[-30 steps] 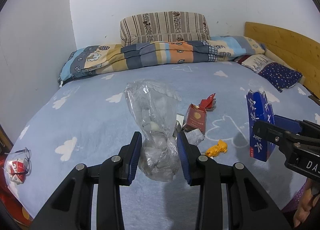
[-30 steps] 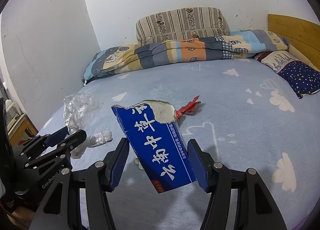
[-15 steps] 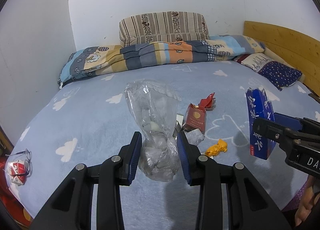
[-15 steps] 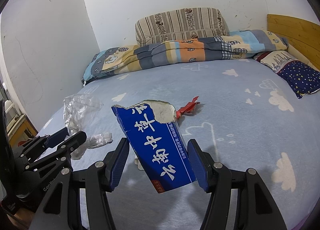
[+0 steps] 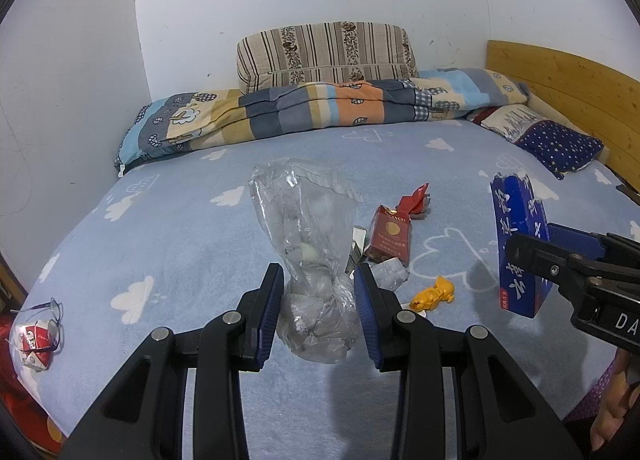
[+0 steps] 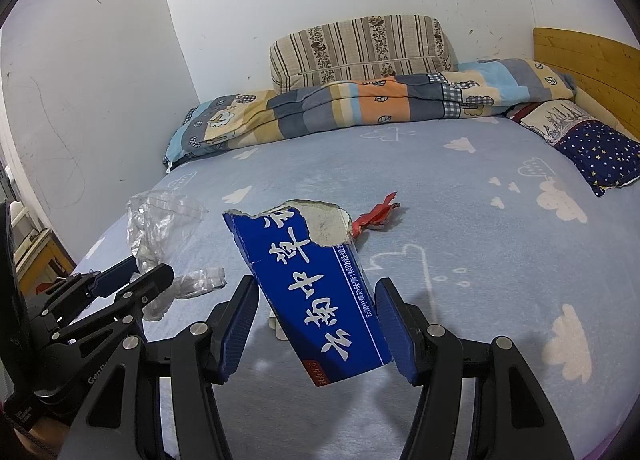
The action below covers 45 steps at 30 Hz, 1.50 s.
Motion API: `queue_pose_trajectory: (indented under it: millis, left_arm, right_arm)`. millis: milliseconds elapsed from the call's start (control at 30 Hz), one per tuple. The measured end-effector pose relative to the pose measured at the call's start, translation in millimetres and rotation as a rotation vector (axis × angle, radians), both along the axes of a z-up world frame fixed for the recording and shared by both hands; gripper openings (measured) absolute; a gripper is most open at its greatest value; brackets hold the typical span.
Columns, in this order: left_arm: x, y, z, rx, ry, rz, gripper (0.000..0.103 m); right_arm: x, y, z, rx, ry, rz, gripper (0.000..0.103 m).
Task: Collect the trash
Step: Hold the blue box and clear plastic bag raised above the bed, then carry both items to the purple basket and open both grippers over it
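Observation:
My left gripper [image 5: 318, 284] is shut on a clear plastic bag [image 5: 308, 236] holding crumpled trash, its mouth upward; the bag also shows in the right wrist view [image 6: 160, 227]. My right gripper [image 6: 316, 300] is shut on a torn blue box [image 6: 316, 284] with white Chinese lettering, held above the bed; the box shows at the right of the left wrist view [image 5: 520, 244]. On the blue sheet lie a red cigarette pack [image 5: 390, 236], a red wrapper [image 5: 414, 199], crumpled grey foil [image 5: 388, 274] and a yellow scrap [image 5: 434, 294].
The bed [image 5: 180, 227] has a folded patterned quilt [image 5: 320, 107], a striped pillow [image 5: 324, 53] and a starry pillow [image 5: 560, 147] at the far side. A wooden headboard [image 5: 568, 87] stands right. Glasses and a red-white packet [image 5: 36, 336] lie at the left edge.
The blue box in my right gripper has shifted slightly in the left wrist view. The left gripper and bag have barely moved.

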<state>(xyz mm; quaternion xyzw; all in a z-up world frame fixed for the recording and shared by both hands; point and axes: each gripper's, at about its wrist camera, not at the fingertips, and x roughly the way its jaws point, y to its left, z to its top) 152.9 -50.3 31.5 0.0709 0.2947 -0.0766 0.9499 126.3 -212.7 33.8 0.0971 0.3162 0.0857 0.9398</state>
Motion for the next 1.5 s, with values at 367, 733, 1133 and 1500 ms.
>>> queue_pose_trajectory:
  millis: [367, 733, 1133, 1500]
  left_arm:
    - [-1, -2, 0, 0.002, 0.000, 0.000, 0.035]
    - [0, -4, 0, 0.006, 0.000, -0.002, 0.035]
    - [-2, -14, -5, -0.031, 0.020, -0.052, 0.035]
    - [-51, -86, 1, -0.095, 0.057, -0.391, 0.035]
  right_arm:
    - [0, -1, 0, 0.001, 0.001, -0.004, 0.064]
    - [0, -3, 1, 0.003, 0.001, -0.007, 0.064]
    - [-4, -14, 3, 0.034, -0.006, -0.039, 0.064]
    - [-114, -107, 31, 0.198, -0.070, -0.216, 0.064]
